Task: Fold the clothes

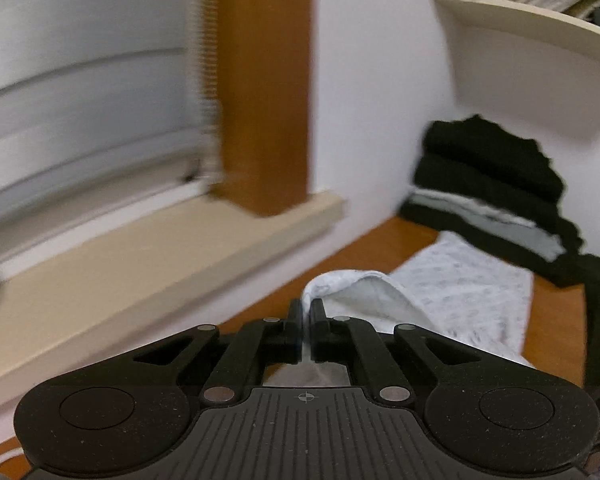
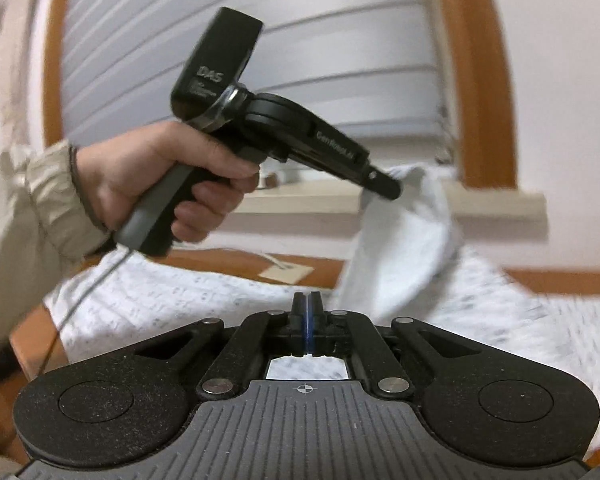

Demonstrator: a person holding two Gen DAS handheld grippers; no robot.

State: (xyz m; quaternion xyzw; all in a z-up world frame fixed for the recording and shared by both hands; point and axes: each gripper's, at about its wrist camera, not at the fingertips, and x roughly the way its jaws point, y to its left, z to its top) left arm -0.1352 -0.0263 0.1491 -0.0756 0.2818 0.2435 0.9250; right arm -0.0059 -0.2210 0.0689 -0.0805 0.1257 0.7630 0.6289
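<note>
Reading "DAS" – left gripper [image 2: 396, 190] pinching cloth [image 2: 404, 240].

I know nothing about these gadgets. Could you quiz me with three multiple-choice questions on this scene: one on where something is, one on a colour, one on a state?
1. Where is the stack of folded clothes?
A. on the windowsill
B. on the table by the wall, under the shelf
C. on the floor

2. What colour is the cloth being folded?
A. white with a faint pattern
B. red
C. plain black

3. What is the left gripper doing?
A. standing wide open
B. shut on a corner of the cloth
C. shut on a book

Answers: 1 B, the dark stack sits on the wooden table below the shelf. 2 A, the fabric is white with small grey marks. 3 B, its fingers pinch a raised white corner.
</note>
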